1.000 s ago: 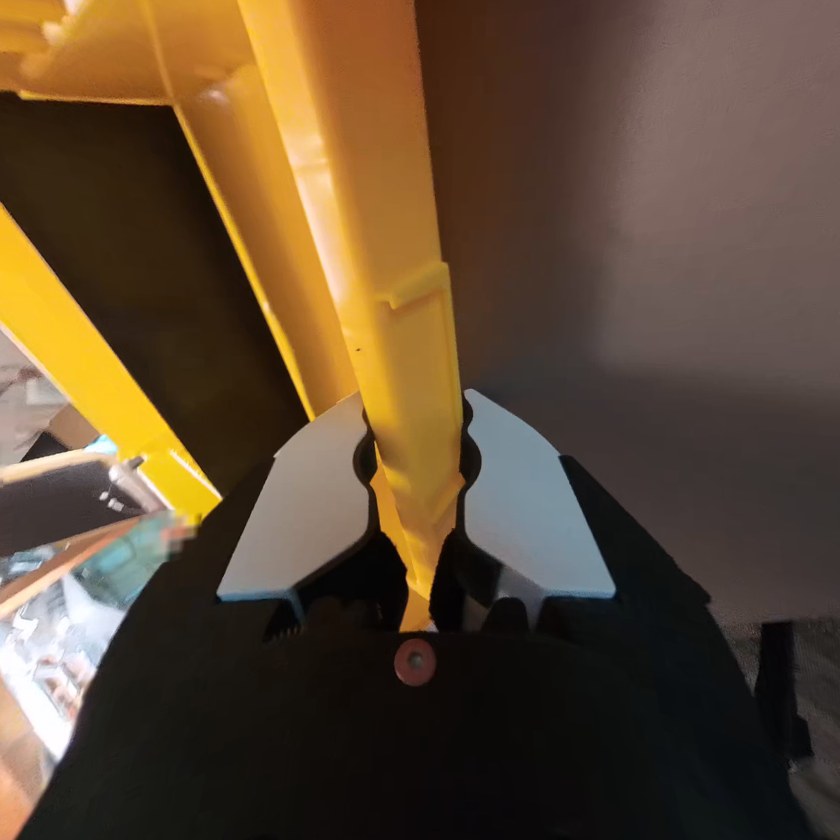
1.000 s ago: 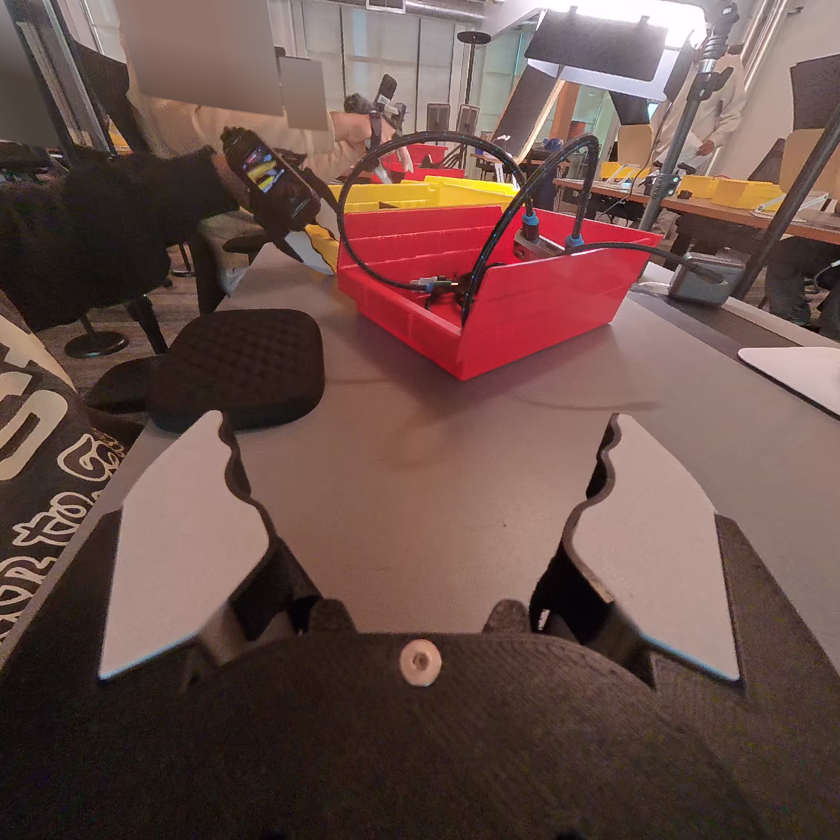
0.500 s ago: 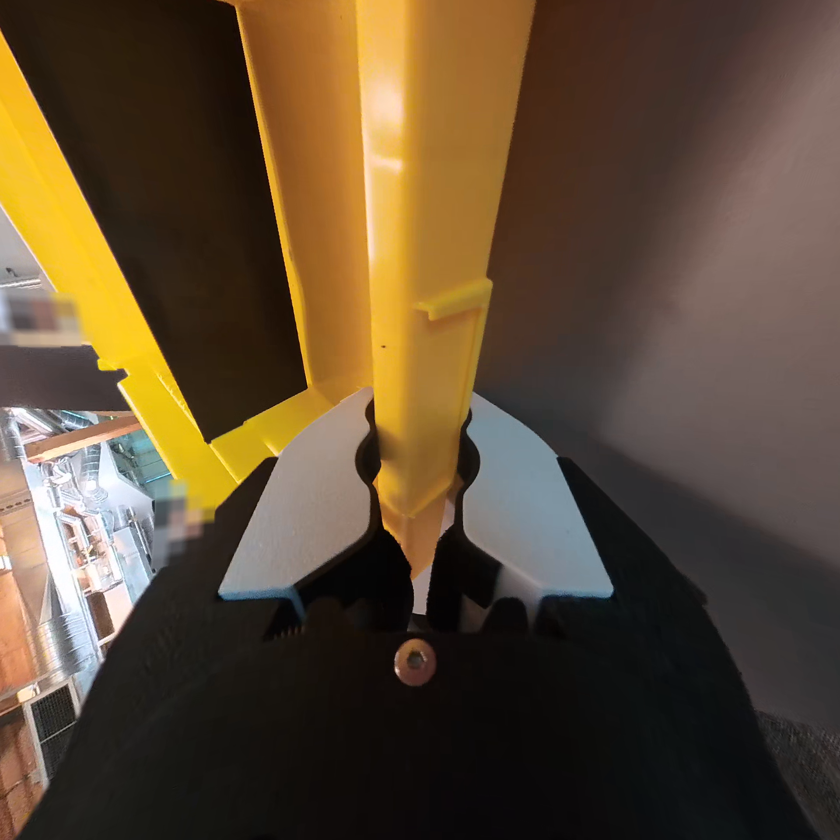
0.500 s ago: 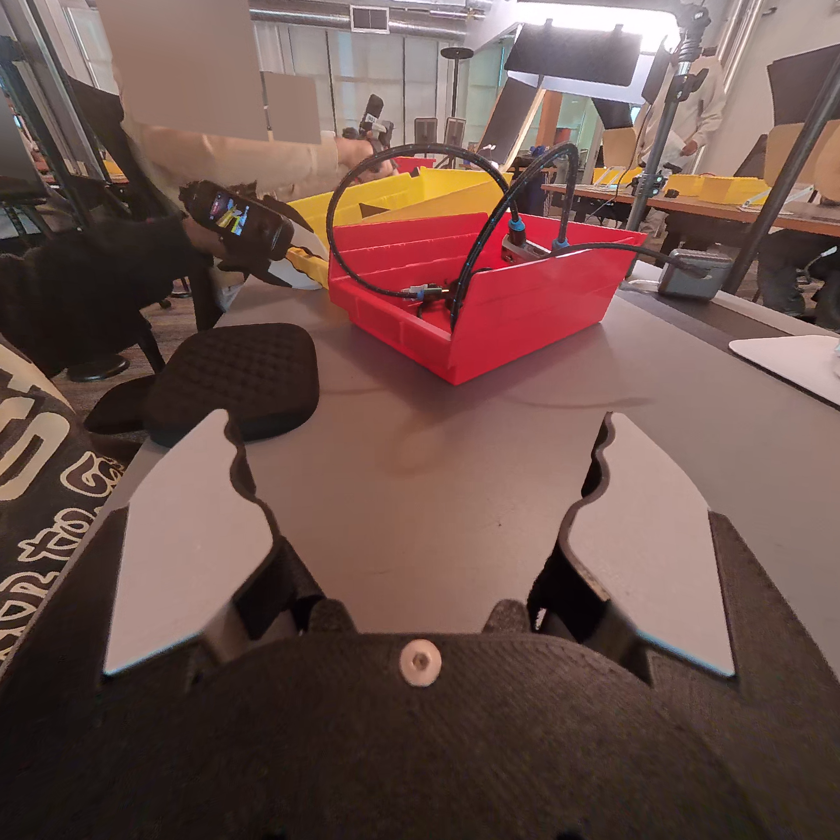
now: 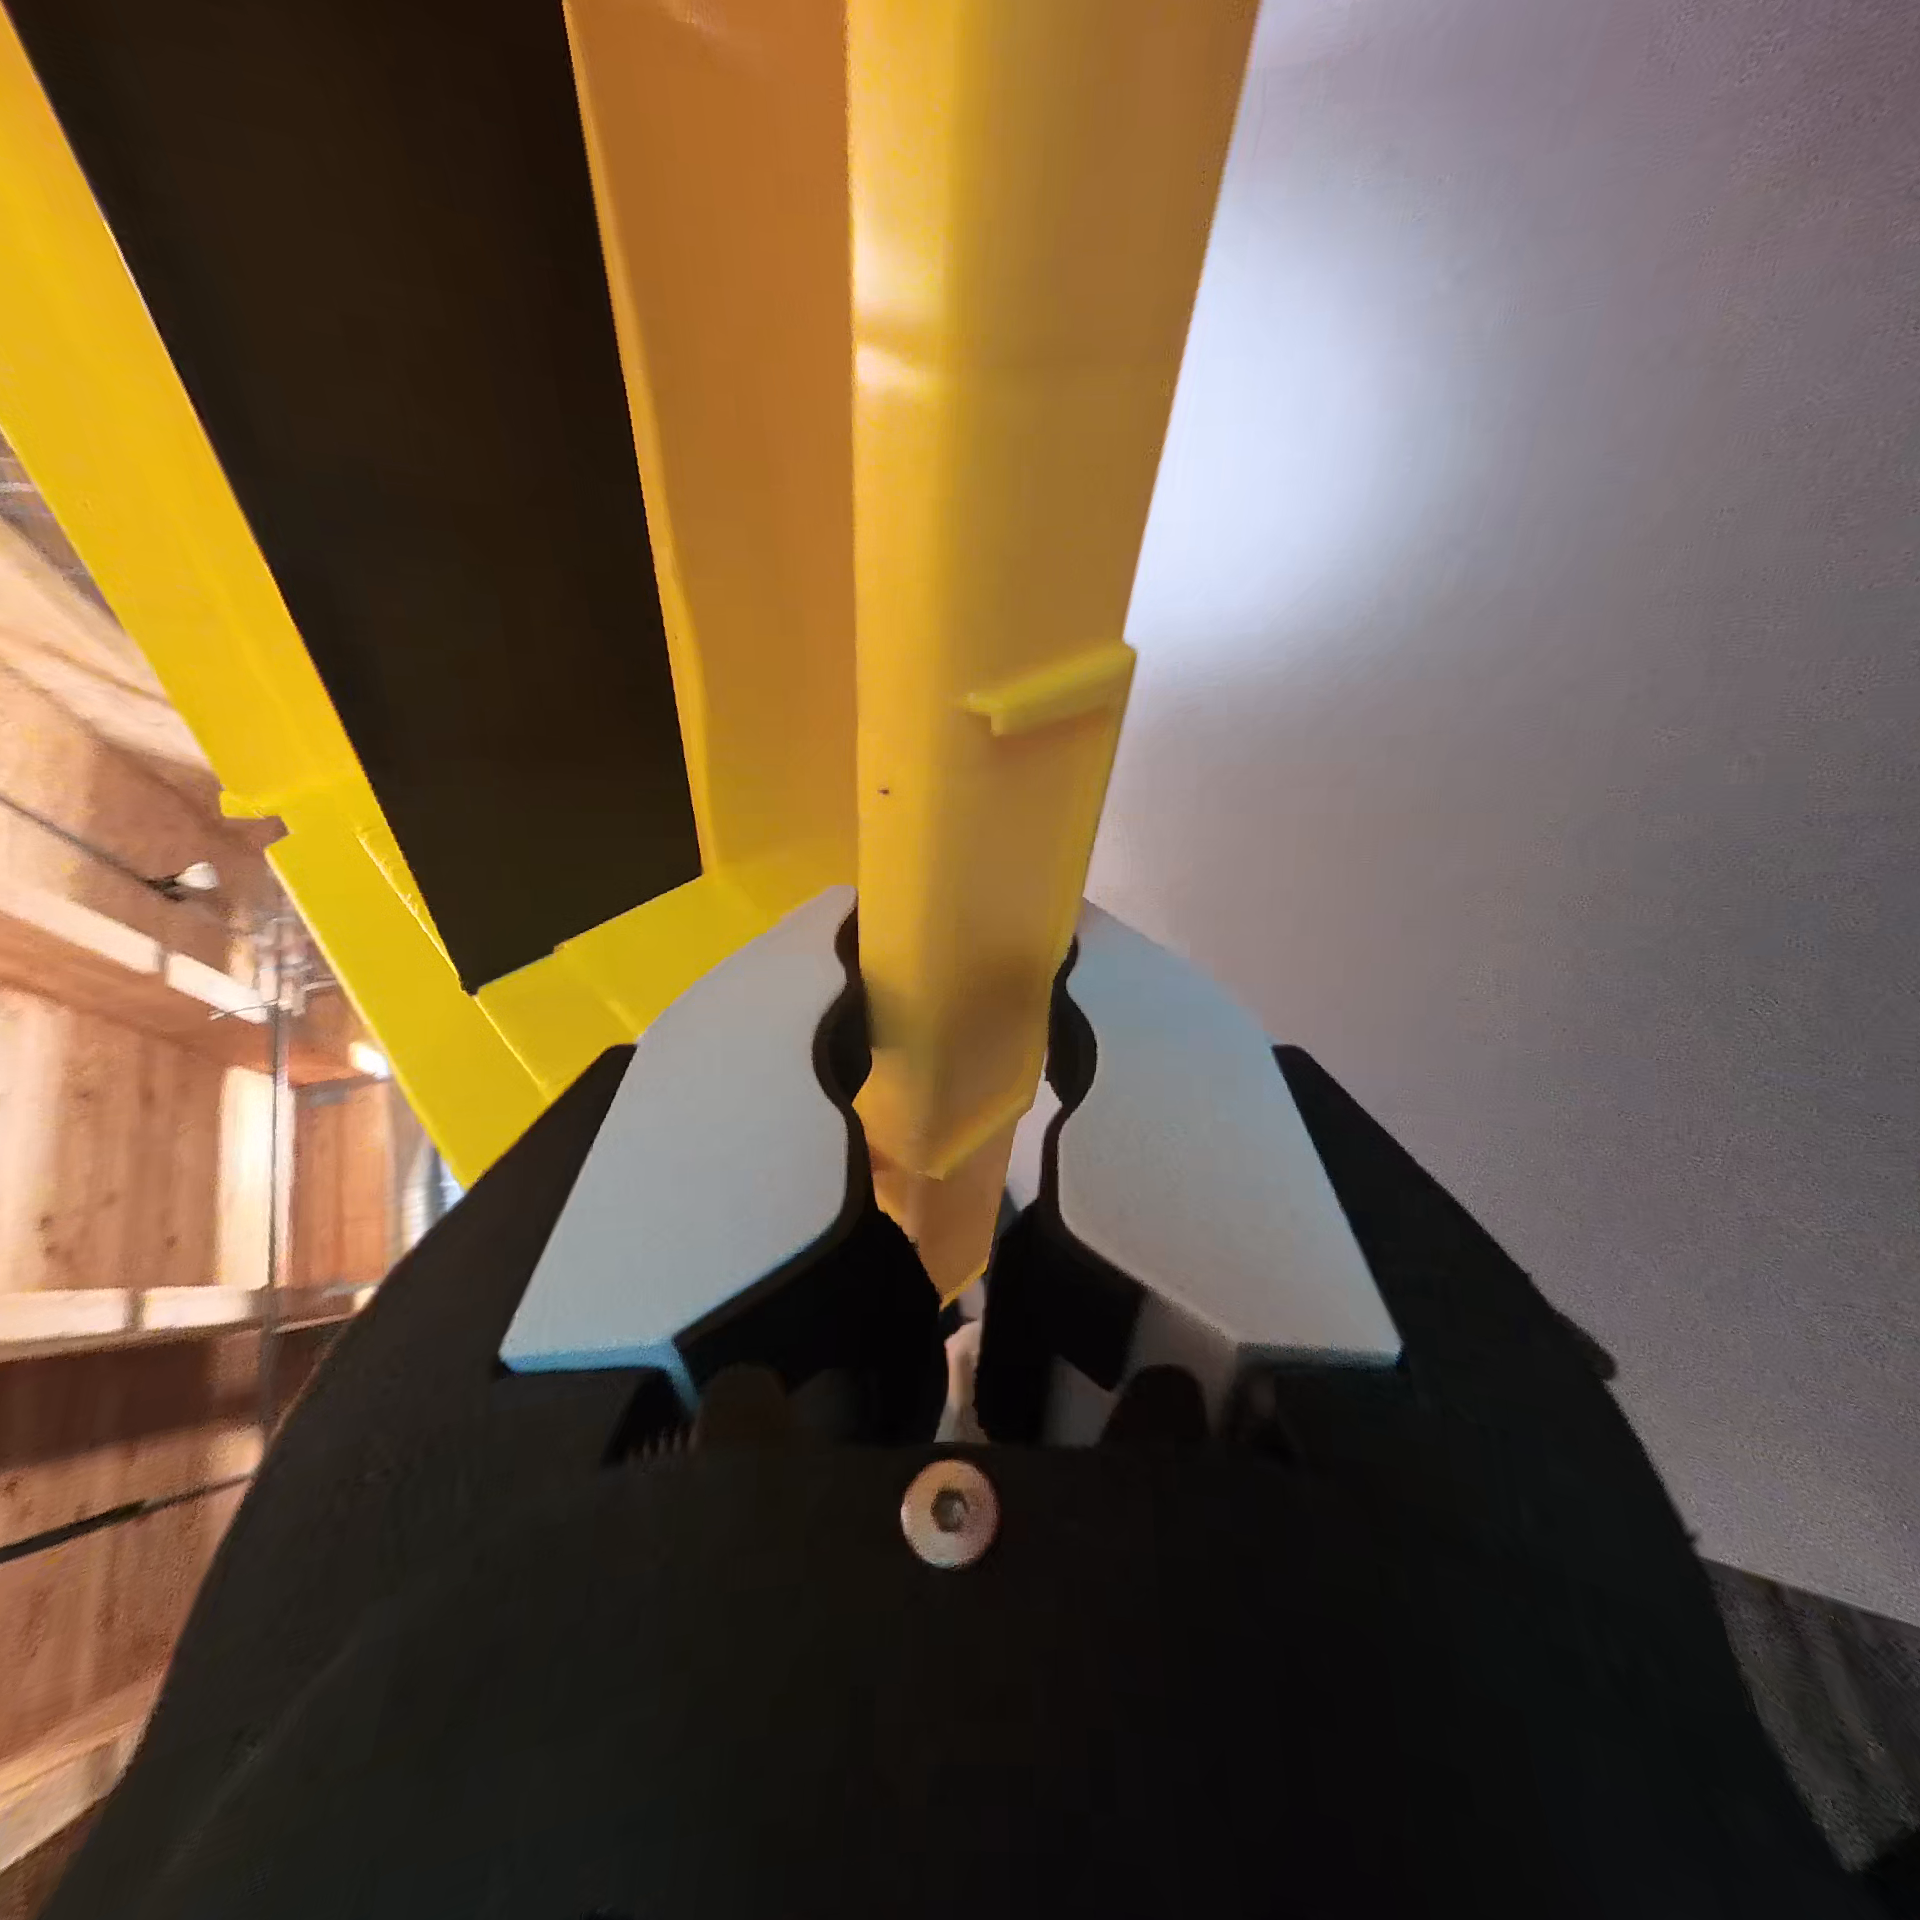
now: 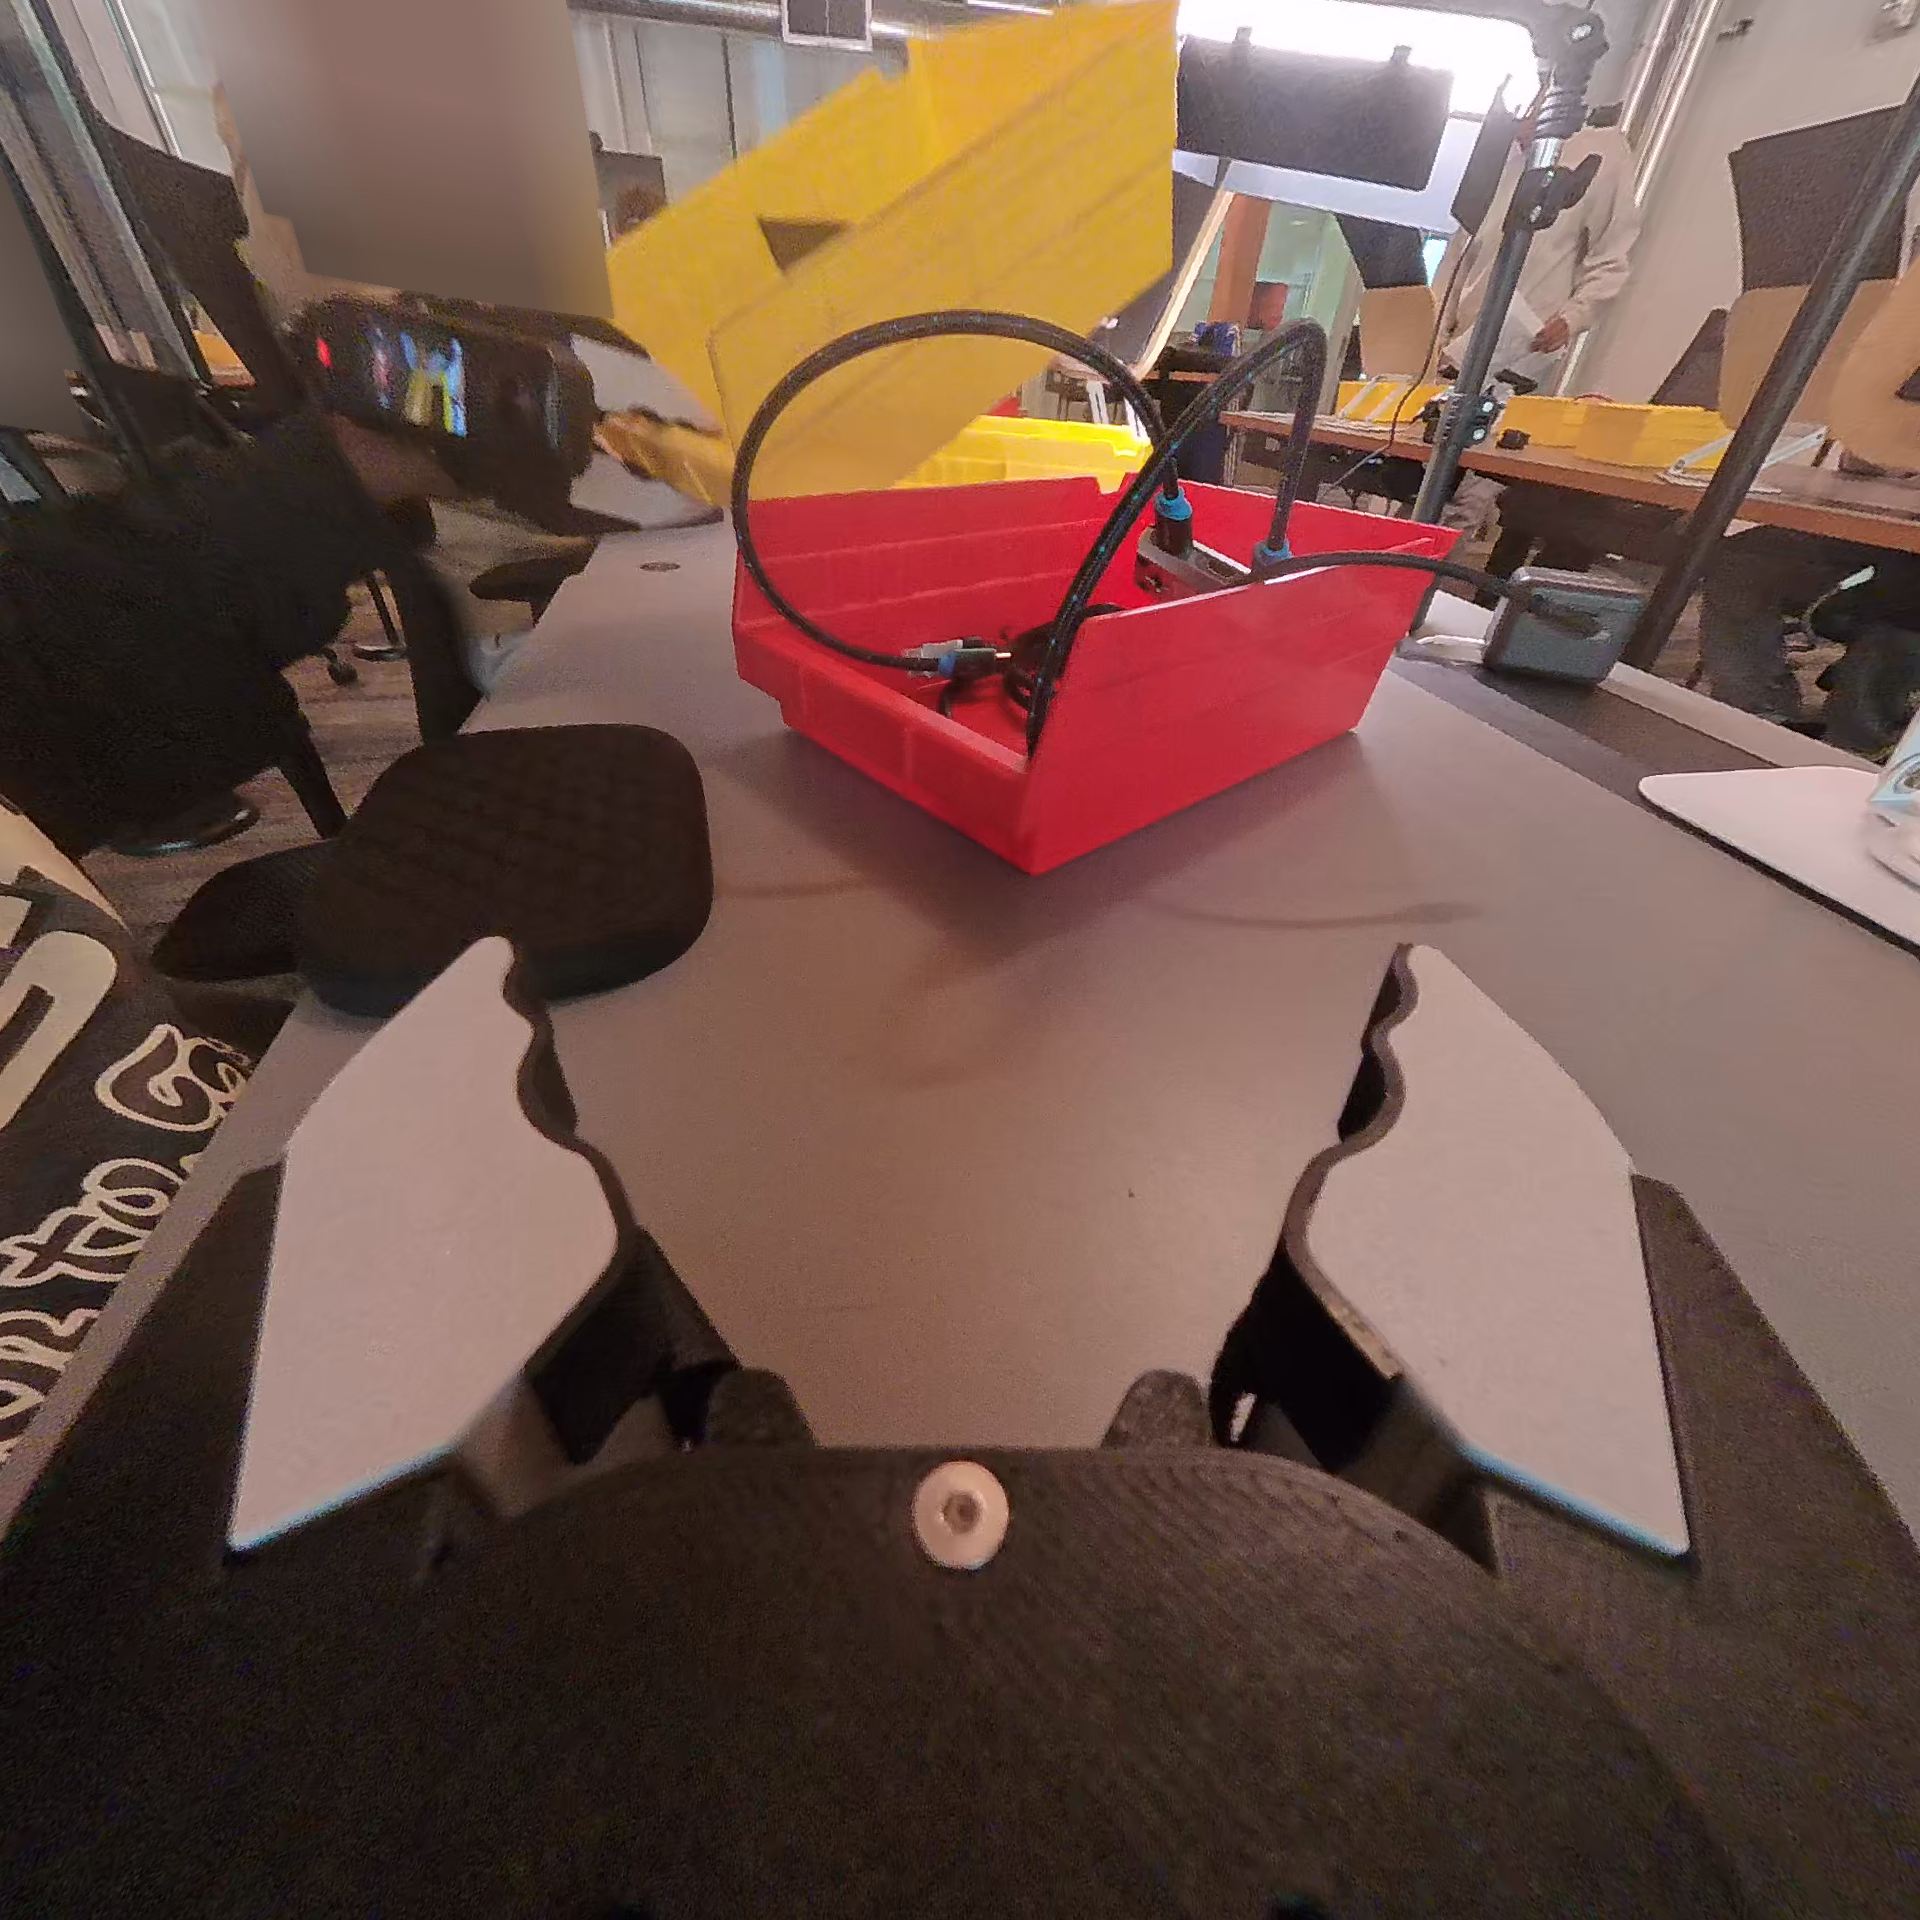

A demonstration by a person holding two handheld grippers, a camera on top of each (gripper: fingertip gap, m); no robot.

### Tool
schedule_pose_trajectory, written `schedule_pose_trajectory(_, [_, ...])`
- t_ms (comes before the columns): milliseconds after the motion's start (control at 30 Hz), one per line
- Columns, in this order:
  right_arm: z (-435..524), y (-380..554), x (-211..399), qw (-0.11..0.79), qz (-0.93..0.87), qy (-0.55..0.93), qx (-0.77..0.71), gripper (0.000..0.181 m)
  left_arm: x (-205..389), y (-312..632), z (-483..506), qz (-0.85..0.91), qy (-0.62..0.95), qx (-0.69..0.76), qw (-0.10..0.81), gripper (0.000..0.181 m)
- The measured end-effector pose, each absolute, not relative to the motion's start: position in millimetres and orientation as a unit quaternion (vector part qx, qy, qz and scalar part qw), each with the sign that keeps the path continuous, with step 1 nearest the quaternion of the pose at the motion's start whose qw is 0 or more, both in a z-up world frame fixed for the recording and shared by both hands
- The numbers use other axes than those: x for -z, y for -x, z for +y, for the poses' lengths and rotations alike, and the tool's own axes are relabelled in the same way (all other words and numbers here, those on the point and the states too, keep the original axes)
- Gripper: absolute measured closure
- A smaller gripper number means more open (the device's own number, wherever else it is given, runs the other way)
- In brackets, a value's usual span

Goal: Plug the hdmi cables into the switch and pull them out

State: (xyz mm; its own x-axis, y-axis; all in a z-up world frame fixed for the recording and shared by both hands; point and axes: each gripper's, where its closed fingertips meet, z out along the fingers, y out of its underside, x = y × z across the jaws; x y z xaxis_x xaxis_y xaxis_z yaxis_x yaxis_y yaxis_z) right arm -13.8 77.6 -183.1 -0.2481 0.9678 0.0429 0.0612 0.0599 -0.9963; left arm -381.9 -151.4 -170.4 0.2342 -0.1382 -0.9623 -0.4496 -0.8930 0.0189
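Observation:
My left gripper (image 5: 954, 997) is shut on the wall of a yellow bin (image 5: 987, 520) and holds it lifted and tilted. In the right wrist view that yellow bin (image 6: 935, 229) hangs tilted in the air behind a red bin (image 6: 1174, 707), held by the left gripper (image 6: 623, 436) at the left. The red bin stands on the grey table (image 6: 987, 1091). Inside it lie a grey switch (image 6: 1184, 561) and black HDMI cables (image 6: 935, 343) with blue collars, two plugged into the switch. My right gripper (image 6: 956, 1049) is open and empty, low over the table in front of the red bin.
A black padded armrest (image 6: 499, 842) sits at the table's left edge. A white pad (image 6: 1797, 831) lies at the right. A small grey box (image 6: 1558, 623) stands behind the red bin, beside light-stand poles (image 6: 1766, 364). More yellow bins (image 6: 1039, 452) and people are farther back.
My left gripper has raised the yellow bin from the table behind the red bin and tipped it up into the air. My right gripper has stayed open, moving slightly towards the red bin.

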Motion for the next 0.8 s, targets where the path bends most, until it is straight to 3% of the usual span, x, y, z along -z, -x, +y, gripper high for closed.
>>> schedule_pose_trajectory(333, [71, 15, 188, 0.452, -0.622, 0.417, -0.484, 0.035, 76, 351, -136, 0.162, 0.72, -0.647, 0.19, 0.152])
schedule_pose_trajectory(633, [162, -13, 141, 0.65, -0.483, 0.483, -0.334, 0.036, 28, 274, -81, 0.237, 0.66, -0.659, 0.273, 0.152])
schedule_pose_trajectory(800, [225, -63, 130, 0.689, -0.359, 0.577, -0.253, 0.042, 27, 196, -25, 0.304, 0.65, -0.592, 0.367, 0.152])
